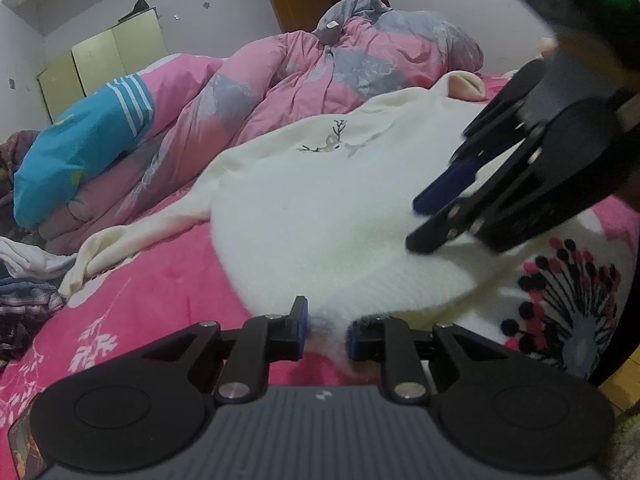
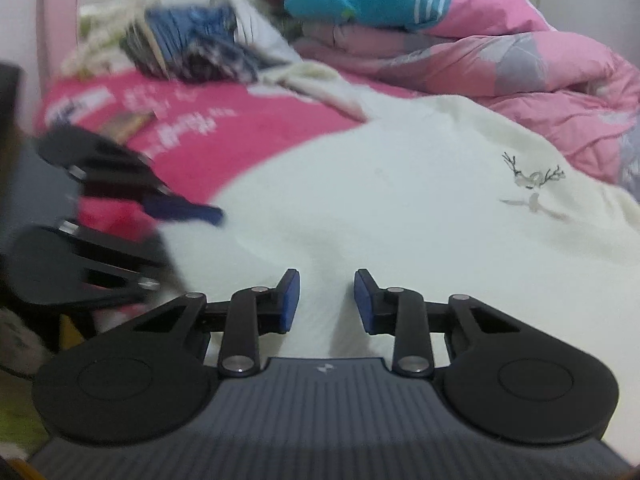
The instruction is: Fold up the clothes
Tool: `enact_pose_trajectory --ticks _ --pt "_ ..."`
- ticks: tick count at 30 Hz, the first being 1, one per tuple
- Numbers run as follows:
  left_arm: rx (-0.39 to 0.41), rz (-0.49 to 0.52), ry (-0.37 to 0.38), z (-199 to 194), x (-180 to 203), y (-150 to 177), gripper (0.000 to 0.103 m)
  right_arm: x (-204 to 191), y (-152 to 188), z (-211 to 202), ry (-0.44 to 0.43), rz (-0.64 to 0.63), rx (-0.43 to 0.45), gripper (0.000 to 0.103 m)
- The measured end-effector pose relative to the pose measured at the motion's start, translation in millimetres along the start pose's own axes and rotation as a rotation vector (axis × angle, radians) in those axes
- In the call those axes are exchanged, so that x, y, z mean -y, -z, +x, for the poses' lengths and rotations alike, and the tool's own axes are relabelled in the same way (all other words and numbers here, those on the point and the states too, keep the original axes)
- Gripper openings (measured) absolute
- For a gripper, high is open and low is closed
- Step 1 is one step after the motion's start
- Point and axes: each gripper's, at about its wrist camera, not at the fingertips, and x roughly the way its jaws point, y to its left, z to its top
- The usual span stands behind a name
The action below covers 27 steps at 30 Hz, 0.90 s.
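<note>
A cream sweater [image 1: 320, 200] with a small embroidered deer [image 1: 332, 142] lies spread across the pink bed sheet [image 1: 140, 312], one sleeve trailing off to the left. The left tool [image 1: 327, 334] has its blue pads pinched onto the near hem of the sweater, a tuft of cream knit bunched between them. The right tool [image 2: 327, 300] hovers over the sweater's near right part; its pads stand apart with nothing gripped, only the knit lying below the gap. At the far side a rumpled pink and grey quilt [image 1: 304, 72] is heaped up, with a blue striped pillow [image 1: 84, 140] resting on its left end.
</note>
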Motion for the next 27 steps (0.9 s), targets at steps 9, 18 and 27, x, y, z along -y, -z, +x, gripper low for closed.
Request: enact_pose_trajectory --ticks 9,18,27 --pt "0.027 0.003 -0.014 1 -2 1 0.028 2 -13 21 0.018 -0.071 -0.051 0.006" --pt "0.038 0.027 -0.031 3 -1 1 0.037 11 -27 16 0.086 -0.083 0.023 0.004" --pt "0.024 0.034 -0.043 3 0 3 0.039 13 -15 13 0.112 -0.059 0.057 0.017"
